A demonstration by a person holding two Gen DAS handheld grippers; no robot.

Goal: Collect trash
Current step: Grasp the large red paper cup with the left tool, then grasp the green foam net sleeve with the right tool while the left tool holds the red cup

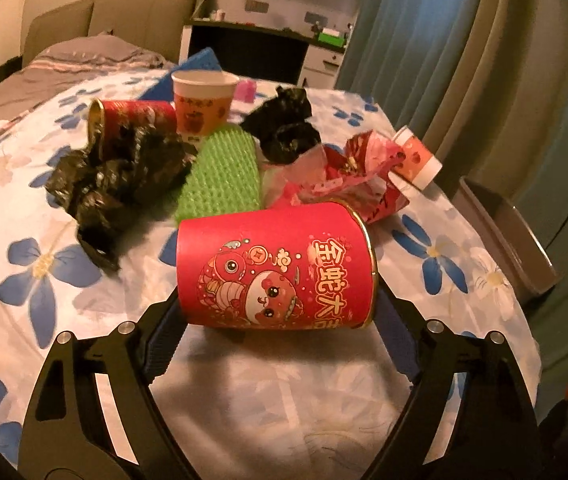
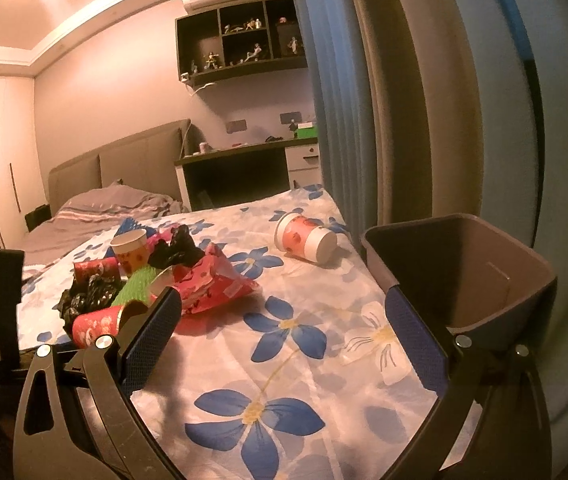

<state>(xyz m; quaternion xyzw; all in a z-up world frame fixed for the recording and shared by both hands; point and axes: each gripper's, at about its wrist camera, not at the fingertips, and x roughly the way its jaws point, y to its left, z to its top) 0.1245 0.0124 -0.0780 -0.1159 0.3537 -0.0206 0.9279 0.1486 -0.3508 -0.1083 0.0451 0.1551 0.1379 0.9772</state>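
Observation:
A red can with a cartoon print point(image 1: 275, 268) lies on its side on the flowered bedspread point(image 1: 43, 300). My left gripper point(image 1: 277, 288) is closed on it, one blue pad against each end. Behind it are crumpled black bags point(image 1: 123, 176), a green mesh sleeve point(image 1: 219, 176), a second red can point(image 1: 131, 116), an upright paper cup point(image 1: 203, 108) and a red-pink wrapper point(image 1: 356, 184). A tipped cup point(image 2: 308, 238) lies apart near the bed's right edge. My right gripper point(image 2: 284, 300) hovers open over the bedspread point(image 2: 284, 360), with nothing between its fingers.
A grey trash bin point(image 2: 464, 272) stands open beside the bed at the right, against the blue and beige curtains point(image 2: 364, 120). A pillow and headboard point(image 2: 123, 160) are at the far end, with a desk point(image 2: 243, 152) beyond.

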